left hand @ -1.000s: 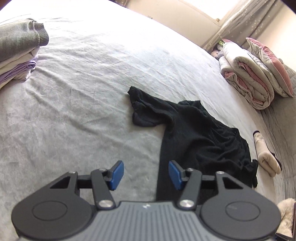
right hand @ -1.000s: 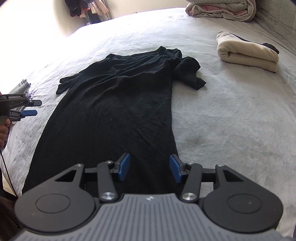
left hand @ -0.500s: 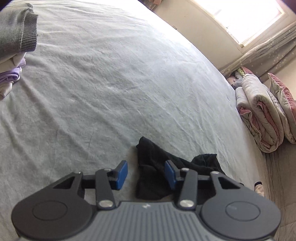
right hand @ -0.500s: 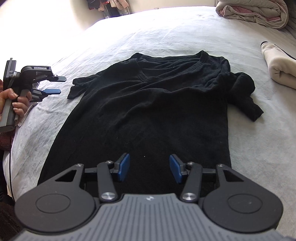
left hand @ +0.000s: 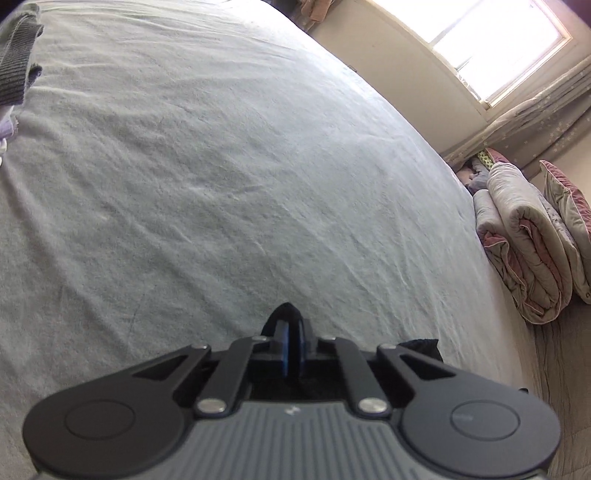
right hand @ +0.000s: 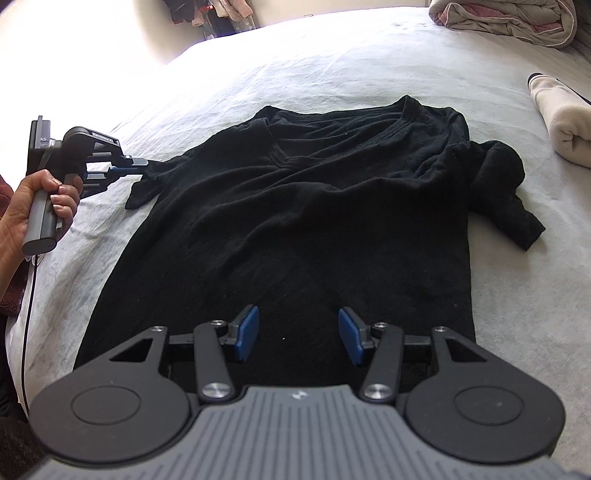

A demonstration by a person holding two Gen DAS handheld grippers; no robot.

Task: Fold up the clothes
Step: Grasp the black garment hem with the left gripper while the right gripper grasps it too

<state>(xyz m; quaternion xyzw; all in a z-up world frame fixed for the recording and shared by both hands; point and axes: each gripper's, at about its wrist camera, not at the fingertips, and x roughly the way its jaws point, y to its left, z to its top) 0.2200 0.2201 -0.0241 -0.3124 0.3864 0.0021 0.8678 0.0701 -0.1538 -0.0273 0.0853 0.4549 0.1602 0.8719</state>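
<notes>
At the far left of the right wrist view, a person's hand point(right hand: 35, 206) grips the handle of the left gripper point(right hand: 138, 165), whose blue pads are pinched together on the tip of the near sleeve of the black shirt point(right hand: 295, 221). A cable hangs from the handle down along the bed's edge. The shirt lies spread flat on the pale grey bedsheet point(right hand: 517, 295), neckline toward the far side, hem toward the camera, body wrinkled across the chest. Its other sleeve is bunched and folded over itself at the right. The right gripper point(right hand: 298, 338) hovers over the lower part of the shirt with its fingers spread wide apart and nothing between them; whether they touch the fabric cannot be told. Further right, a rolled cream garment point(right hand: 561, 125) lies apart from the shirt, cut off by the frame edge, and a folded quilt point(right hand: 509, 18) sits at the far top right.

In the left wrist view, a stack of folded clothes point(left hand: 14, 74) is clipped at the left edge. In the middle, only a small black peak of sleeve pokes up past the closed pads point(left hand: 282, 350); the rest of the shirt is hidden under the tool body. To the right sit the rolled quilt and a pillow point(left hand: 569, 221).
</notes>
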